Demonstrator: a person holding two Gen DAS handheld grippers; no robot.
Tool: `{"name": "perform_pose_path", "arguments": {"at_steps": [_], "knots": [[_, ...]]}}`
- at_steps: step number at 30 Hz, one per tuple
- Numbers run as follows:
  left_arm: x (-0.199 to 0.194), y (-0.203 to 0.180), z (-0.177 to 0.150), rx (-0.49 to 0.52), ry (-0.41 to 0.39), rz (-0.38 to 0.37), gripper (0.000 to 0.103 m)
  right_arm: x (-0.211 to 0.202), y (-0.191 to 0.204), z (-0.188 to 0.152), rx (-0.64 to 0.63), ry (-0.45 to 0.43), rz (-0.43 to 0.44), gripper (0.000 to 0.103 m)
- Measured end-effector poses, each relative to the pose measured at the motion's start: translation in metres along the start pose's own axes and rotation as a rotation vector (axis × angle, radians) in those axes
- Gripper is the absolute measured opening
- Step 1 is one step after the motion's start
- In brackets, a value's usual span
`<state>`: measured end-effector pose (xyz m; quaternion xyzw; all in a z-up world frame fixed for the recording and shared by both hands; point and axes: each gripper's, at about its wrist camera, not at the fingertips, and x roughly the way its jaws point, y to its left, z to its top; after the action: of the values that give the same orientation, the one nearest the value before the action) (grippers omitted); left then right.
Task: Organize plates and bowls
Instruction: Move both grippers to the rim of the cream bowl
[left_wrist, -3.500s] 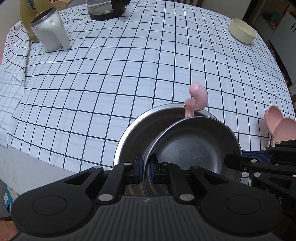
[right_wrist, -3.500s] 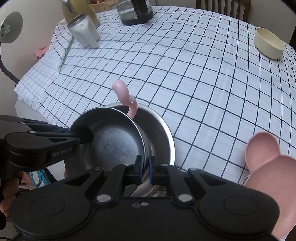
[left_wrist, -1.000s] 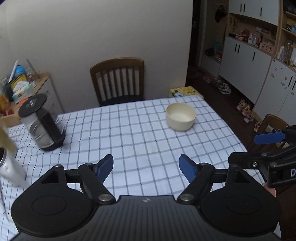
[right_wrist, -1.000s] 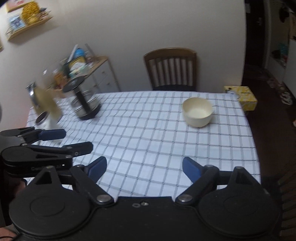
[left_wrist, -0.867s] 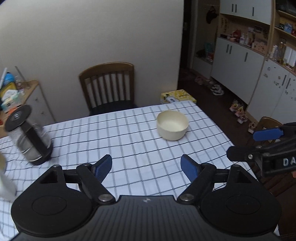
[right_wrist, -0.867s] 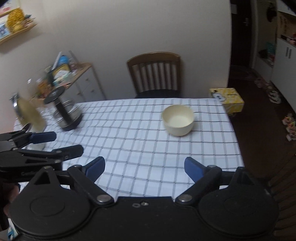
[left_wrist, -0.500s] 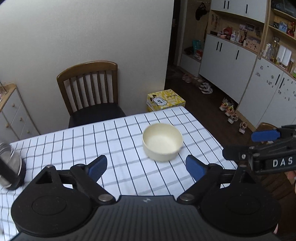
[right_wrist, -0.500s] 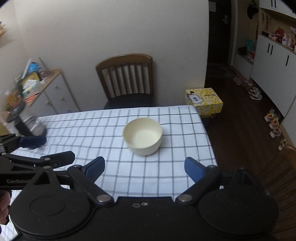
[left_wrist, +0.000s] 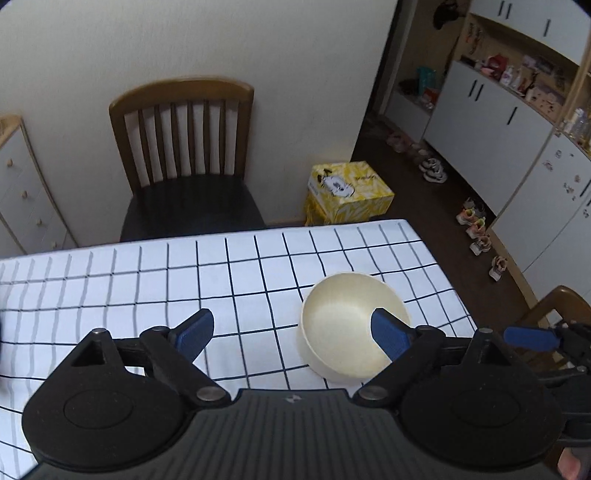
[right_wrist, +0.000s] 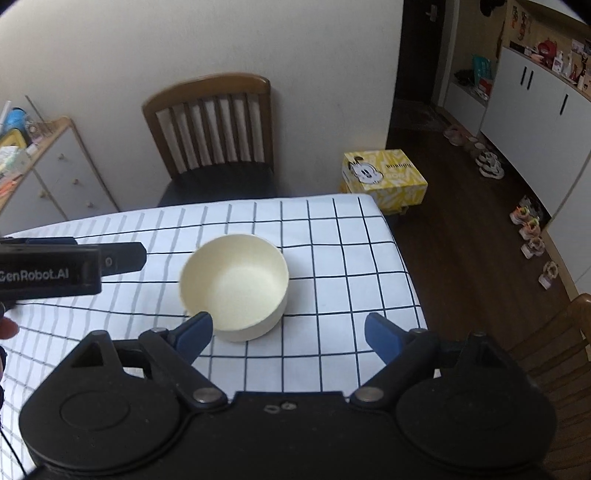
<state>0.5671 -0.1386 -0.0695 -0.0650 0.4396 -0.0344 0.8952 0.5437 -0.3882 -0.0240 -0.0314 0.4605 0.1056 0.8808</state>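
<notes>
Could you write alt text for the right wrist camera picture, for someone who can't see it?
A cream bowl sits empty on a checked tablecloth, just ahead of the open right gripper, nearer its left finger. The left gripper reaches in from the left edge; a wooden chair stands beyond the table.

- The left gripper (left_wrist: 291, 334) hangs above the cream bowl (left_wrist: 347, 325), jaws spread wide, its right fingertip over the bowl's inside.
- The right gripper (right_wrist: 288, 334) hovers above the same bowl, jaws wide apart and empty, its left fingertip at the bowl's near rim.
</notes>
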Motion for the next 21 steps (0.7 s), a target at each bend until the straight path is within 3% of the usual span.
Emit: {"name": "perform_pose_path", "arguments": {"at_steps": [4,11,13,18,21], "knots": [[0.029,0.002,0.006,-0.031,0.029,-0.003,0.093,0.026,-0.003,0.007,0.04,0.03,-0.018,0.082],[0.068,-0.005,0.01,0.004,0.052,0.039,0.09,0.065,-0.007,0.013,0.089,0.077,-0.051,0.072],[0.077,-0.006,0.009,0.01,0.07,0.035,0.065,0.073,-0.007,0.013,0.096,0.087,-0.051,0.069],[0.098,-0.008,0.004,0.006,0.124,0.017,0.037,0.09,-0.005,0.012,0.096,0.117,-0.051,0.058],[0.105,-0.008,-0.002,0.001,0.142,0.009,0.031,0.097,-0.003,0.011,0.104,0.124,-0.042,0.048]]}}
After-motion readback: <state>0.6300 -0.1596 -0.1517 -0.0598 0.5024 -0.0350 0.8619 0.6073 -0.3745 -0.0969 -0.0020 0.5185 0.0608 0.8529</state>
